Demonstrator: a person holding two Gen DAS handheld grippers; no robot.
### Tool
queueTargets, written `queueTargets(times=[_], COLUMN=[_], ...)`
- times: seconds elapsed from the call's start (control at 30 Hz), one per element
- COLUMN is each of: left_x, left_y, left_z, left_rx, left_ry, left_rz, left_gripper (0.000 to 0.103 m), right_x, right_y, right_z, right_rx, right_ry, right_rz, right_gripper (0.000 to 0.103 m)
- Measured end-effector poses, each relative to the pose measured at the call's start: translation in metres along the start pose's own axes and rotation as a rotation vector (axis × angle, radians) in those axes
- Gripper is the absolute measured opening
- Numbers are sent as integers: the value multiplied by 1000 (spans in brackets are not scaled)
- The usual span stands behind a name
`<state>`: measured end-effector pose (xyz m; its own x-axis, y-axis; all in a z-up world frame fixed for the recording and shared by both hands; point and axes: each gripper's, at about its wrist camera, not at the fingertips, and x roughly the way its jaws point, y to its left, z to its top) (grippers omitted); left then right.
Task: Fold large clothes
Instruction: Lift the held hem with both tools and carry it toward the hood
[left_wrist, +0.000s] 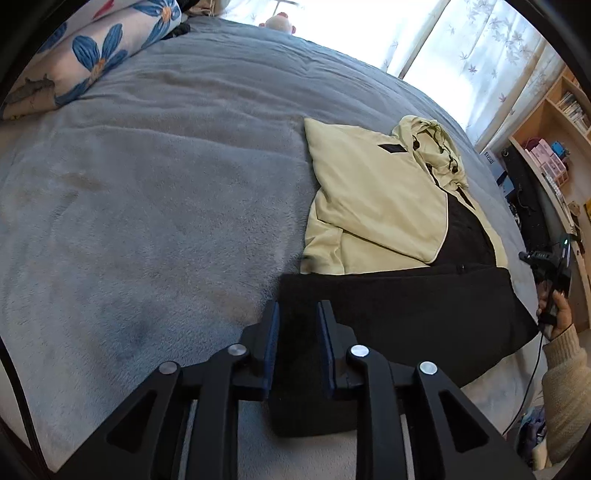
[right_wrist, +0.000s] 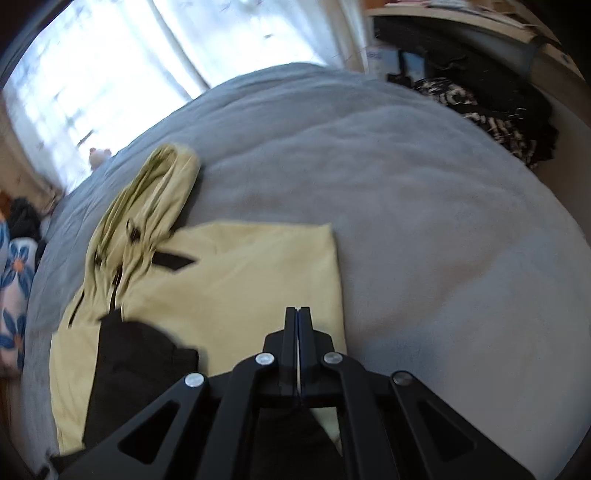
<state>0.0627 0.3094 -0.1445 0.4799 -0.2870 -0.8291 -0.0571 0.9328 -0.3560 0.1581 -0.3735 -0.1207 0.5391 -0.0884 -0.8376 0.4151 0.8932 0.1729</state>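
Observation:
A cream hooded jacket with a black lower part lies flat on the grey blanket, hood toward the window. My left gripper stands over the near left corner of the black part, its jaws a little apart, with black cloth lying between and under the fingers and not pinched. In the right wrist view the jacket is blurred. My right gripper is shut above its cream side near the right edge. Black cloth shows beneath it; I cannot tell whether any is caught.
A floral pillow lies at the far left of the bed. Shelves and a desk stand past the bed's right side. A hand in a knitted sleeve holds the other gripper there. Dark clothes are piled at the back right.

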Motion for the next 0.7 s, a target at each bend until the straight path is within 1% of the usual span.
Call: queueTargets(times=[0.07,0.13,0.17,0.2,0.23,0.27,0.3,0.4,0.47,0.5,0.53,0.57,0.6,0.7], left_x=[5,12,14,18,21,24,29,43,53,56,60,63,64,69], left_y=[1,0,-1,-2,-2,-1,0,6,8,10,11,11,10,7], left_z=[1,1,1,0,0,0,0,1,0,-1,-3,-5,-6,-9], left_rx=[9,39,51,66,74,76,76,59,57,56,54,56,60,73], left_ry=[20,47,51,56,60,65,77,109,132,144,153,154,150,144], left_rz=[-40,-76,-72,-59,-45,-42,-43,-35,-30,-38,-49,-59,-66,-80], left_gripper=[25,36,40,47,50,50,50,50,50,52,57,59,64,75], right_x=[-3,-6,-7,-9,-12,-15,-17,-22,-22,-20,-17,-14,-10,0], right_y=[4,8,9,9,8,7,5,-6,-13,-15,-15,-15,-14,-7], right_z=[-10,-21,-25,-31,-36,-39,-42,-47,-49,-49,-51,-53,-54,-59], right_rx=[-51,-94,-107,-120,-127,-128,-130,-120,-118,-121,-133,-149,-163,-222], right_ry=[31,68,82,95,98,96,93,99,110,117,132,146,154,165], right_rz=[51,93,119,141,151,159,165,179,170,170,171,170,171,141], right_gripper=[1,3,10,23,32,47,54,55,55,55,55,55,55,55])
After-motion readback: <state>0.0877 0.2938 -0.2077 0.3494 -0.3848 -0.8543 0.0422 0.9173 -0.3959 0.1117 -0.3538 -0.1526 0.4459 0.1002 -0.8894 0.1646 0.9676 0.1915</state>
